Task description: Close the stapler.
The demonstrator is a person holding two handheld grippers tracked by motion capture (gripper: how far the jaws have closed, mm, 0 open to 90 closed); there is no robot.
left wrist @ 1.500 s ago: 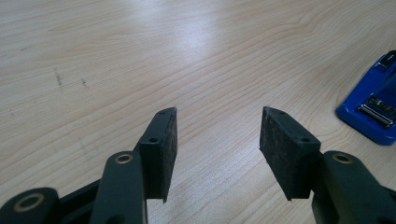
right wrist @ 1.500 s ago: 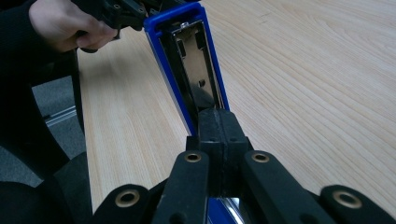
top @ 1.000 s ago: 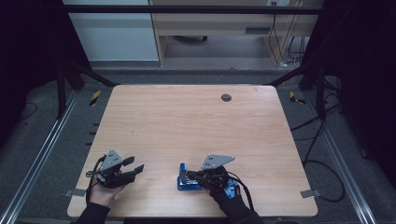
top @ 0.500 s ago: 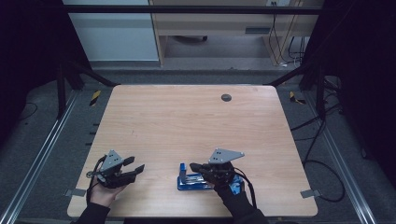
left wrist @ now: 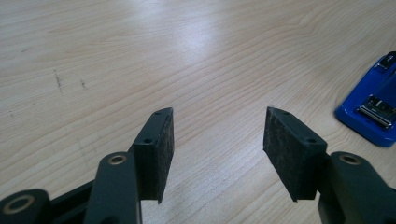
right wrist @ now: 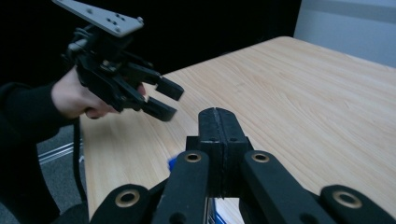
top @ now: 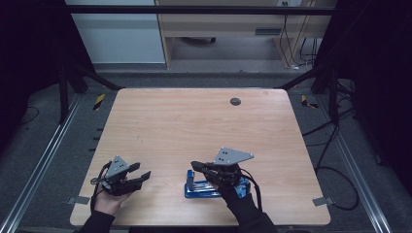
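Wooden table [top: 194, 126], blue stapler [top: 201, 187], probably dim room

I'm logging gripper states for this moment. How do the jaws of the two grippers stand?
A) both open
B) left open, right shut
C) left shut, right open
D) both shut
B: the left gripper shows a wide gap between its pads over bare table, while the right gripper has its jaws pressed together above the blue stapler.

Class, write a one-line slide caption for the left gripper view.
Open left claw poised low over the wooden table, with a blue stapler lying off to its right.
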